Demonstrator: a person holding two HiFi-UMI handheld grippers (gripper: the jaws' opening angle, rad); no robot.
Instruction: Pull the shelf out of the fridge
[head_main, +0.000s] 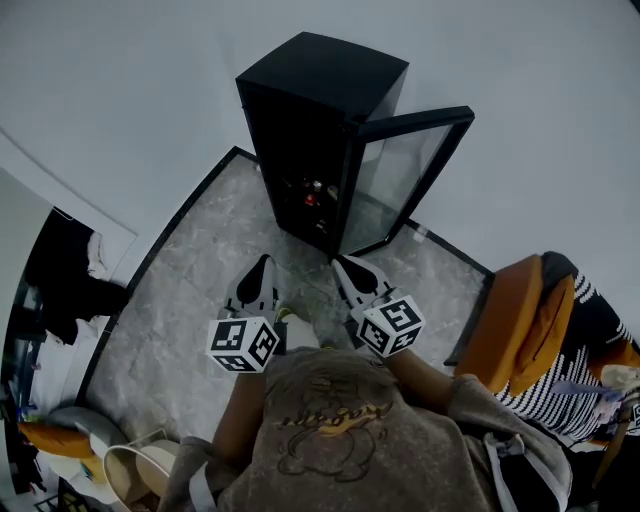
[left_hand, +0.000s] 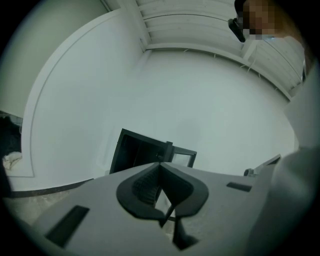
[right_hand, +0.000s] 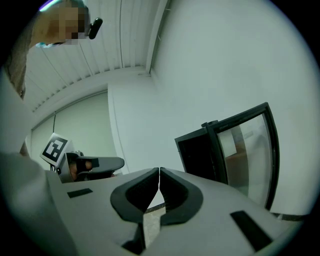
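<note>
The shelf (head_main: 308, 207) shows dimly inside the fridge (head_main: 300, 120), beside its open door (head_main: 400, 180). Left tool (head_main: 264, 264) and right tool (head_main: 346, 266), both pressed together and empty, hover before the fridge. The shelf is probably stiff and carries things, so take its front edge.

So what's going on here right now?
A person holds a gripper in each hand, facing a small black fridge whose glass door stands open. The left gripper and right gripper are both shut, empty, and short of the fridge. Nothing has been pulled out yet.
</note>
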